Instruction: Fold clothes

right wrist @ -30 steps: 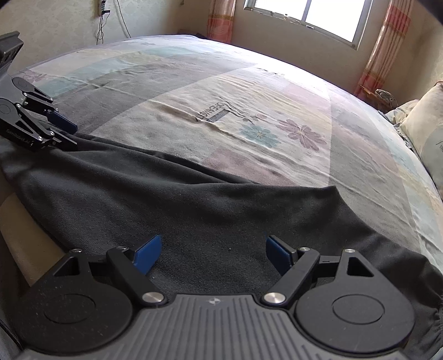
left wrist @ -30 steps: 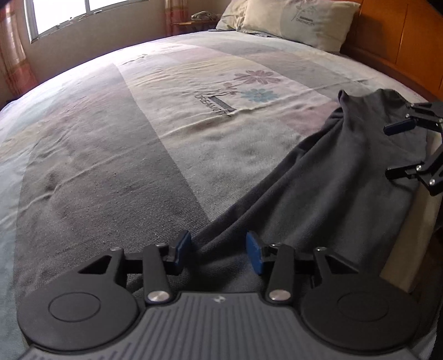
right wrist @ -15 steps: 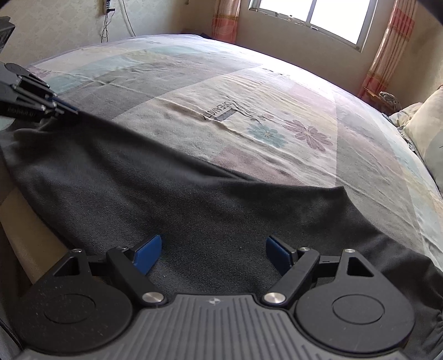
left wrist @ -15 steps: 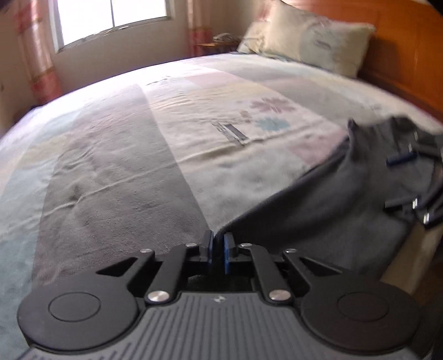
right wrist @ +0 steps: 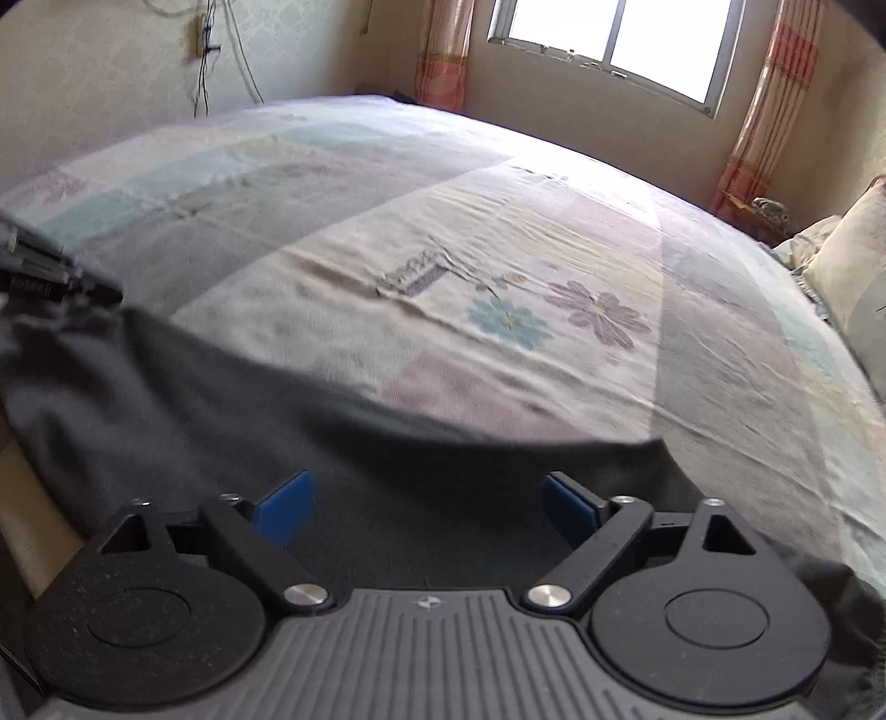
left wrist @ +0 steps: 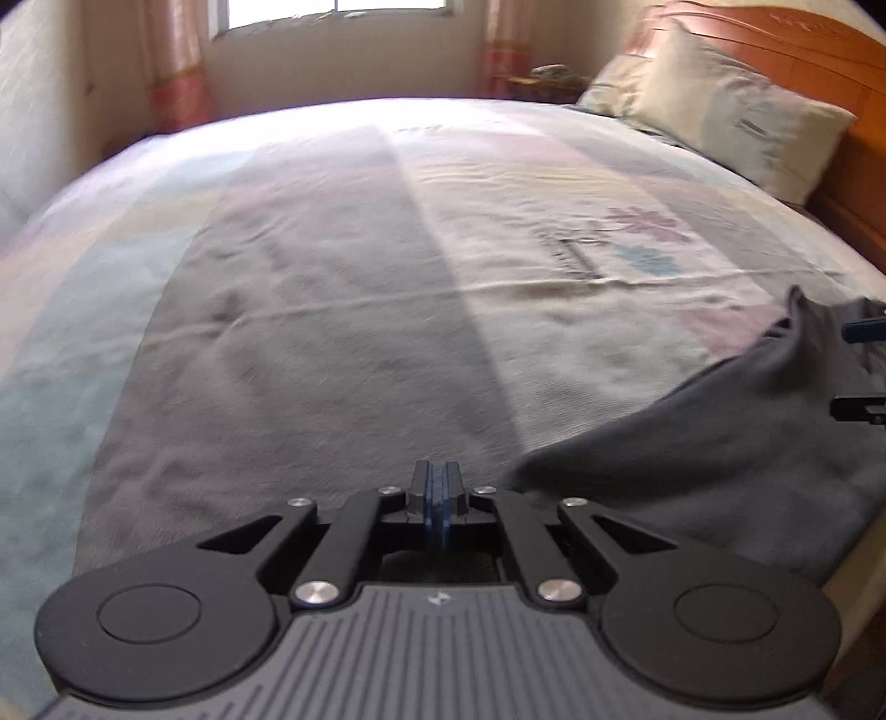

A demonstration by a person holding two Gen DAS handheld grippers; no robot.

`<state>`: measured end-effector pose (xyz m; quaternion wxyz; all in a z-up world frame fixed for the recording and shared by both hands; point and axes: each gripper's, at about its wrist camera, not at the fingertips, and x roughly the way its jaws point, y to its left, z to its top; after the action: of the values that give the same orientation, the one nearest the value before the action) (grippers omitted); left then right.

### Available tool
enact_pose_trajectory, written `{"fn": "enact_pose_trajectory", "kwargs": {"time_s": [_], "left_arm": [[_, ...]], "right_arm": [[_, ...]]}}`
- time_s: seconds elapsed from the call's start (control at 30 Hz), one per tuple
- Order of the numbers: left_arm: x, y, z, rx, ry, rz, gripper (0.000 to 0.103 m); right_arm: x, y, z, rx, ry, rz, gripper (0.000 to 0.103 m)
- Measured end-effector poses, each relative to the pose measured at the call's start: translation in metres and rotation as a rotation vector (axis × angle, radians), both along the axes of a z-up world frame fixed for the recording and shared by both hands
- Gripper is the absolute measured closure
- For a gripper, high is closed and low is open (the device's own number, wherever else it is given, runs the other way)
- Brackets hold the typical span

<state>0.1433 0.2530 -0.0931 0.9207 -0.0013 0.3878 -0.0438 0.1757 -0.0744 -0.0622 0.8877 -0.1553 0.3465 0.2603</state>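
Observation:
A dark grey garment (left wrist: 720, 443) lies spread along the near edge of the bed. My left gripper (left wrist: 437, 471) is shut, its blue pads pressed together at the garment's left corner. In the right wrist view the garment (right wrist: 221, 421) rises in a taut edge toward the left gripper (right wrist: 94, 291) at the far left, so the corner is pinched there. My right gripper (right wrist: 426, 493) hovers over the middle of the cloth, wide open with nothing between its fingers. In the left wrist view the right gripper (left wrist: 864, 368) shows at the far right edge, also open.
The bed carries a patchwork sheet (left wrist: 332, 277) with flower prints (right wrist: 598, 310). Pillows (left wrist: 736, 127) lean on a wooden headboard (left wrist: 830, 55) at the right. A window (right wrist: 609, 39) with curtains is beyond the bed. The mattress edge (right wrist: 22, 498) drops off close by.
My left gripper went from open to shut on the garment's corner, then rose and swung left, pulling the edge taut. The right gripper stayed open over the cloth.

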Motion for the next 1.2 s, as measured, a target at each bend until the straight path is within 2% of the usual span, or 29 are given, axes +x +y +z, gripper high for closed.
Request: {"fn": "enact_pose_trajectory", "kwargs": {"time_s": [0.17,0.23,0.47,0.53,0.6,0.67,0.73,0.77,0.87,0.97,1.2], "left_arm": [[-0.005,0.000,-0.004,-0.093,0.025,-0.013,0.100],[-0.005,-0.001,-0.008,-0.130,0.043,-0.021,0.095],[-0.005,-0.001,-0.017,-0.263,0.097,-0.025,0.096],[-0.006,-0.004,-0.018,-0.240,0.091,-0.033,0.096],[-0.007,-0.007,-0.017,-0.225,0.092,-0.035,0.096],[-0.007,-0.009,-0.016,-0.220,0.093,-0.033,0.096],[-0.007,-0.008,-0.016,-0.227,0.094,-0.029,0.095],[-0.007,-0.007,-0.017,-0.231,0.094,-0.027,0.095],[-0.008,-0.006,-0.017,-0.238,0.094,-0.023,0.095],[-0.008,-0.005,-0.017,-0.244,0.093,-0.019,0.094],[-0.008,-0.004,-0.018,-0.259,0.097,-0.006,0.094]], "right_arm": [[0.028,-0.009,-0.028,0.093,0.119,-0.030,0.008],[0.026,-0.023,-0.036,0.104,0.115,-0.053,0.008],[0.016,-0.073,-0.033,0.123,0.149,-0.179,0.008],[0.020,-0.070,-0.024,0.157,0.136,-0.188,0.008],[0.027,-0.057,-0.016,0.188,0.114,-0.151,0.008],[0.035,-0.038,-0.016,0.160,0.094,-0.094,0.007],[0.046,-0.029,-0.027,0.090,0.080,-0.080,0.008],[0.053,-0.032,-0.033,0.073,0.080,-0.093,0.008],[0.073,-0.066,-0.041,0.136,0.111,-0.180,0.008],[0.074,-0.087,-0.034,0.140,0.121,-0.231,0.010],[0.056,-0.066,-0.022,0.149,0.089,-0.174,0.006]]}}
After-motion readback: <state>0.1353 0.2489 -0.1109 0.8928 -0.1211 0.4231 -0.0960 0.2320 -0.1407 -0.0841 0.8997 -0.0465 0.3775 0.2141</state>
